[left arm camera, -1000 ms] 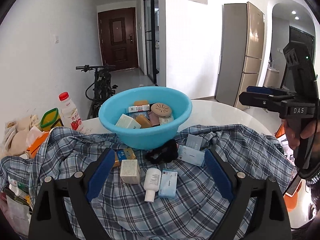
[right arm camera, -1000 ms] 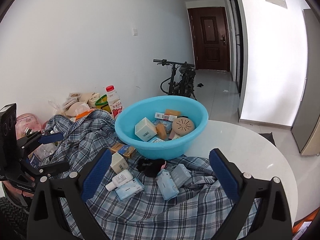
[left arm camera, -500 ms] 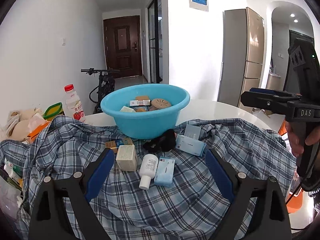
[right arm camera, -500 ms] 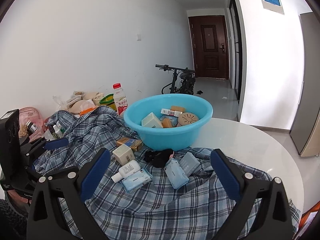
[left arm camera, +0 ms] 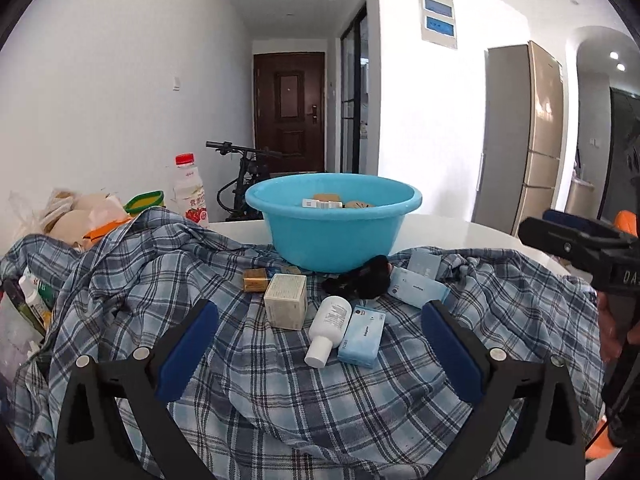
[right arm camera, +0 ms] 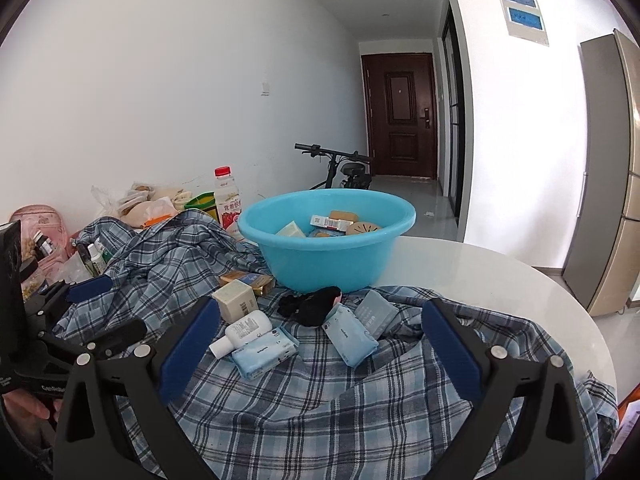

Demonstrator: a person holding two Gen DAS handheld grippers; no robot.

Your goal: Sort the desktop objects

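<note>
Lying loose on the soft blue plaid cloth (left arm camera: 280,392), the small white plastic bottle (left arm camera: 329,329) looks light and slippery, best pinched across its body; both grippers' jaws are opening, with nothing between them.

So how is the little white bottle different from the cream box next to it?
The small white plastic bottle is round and lies on its side with its cap toward the camera; the cream cardboard box is square-edged and sits on a flat face. The bottle is plain white with a small label, the box a yellowish cream. Both rest on the blue plaid cloth, in front of the blue plastic basin.
</note>
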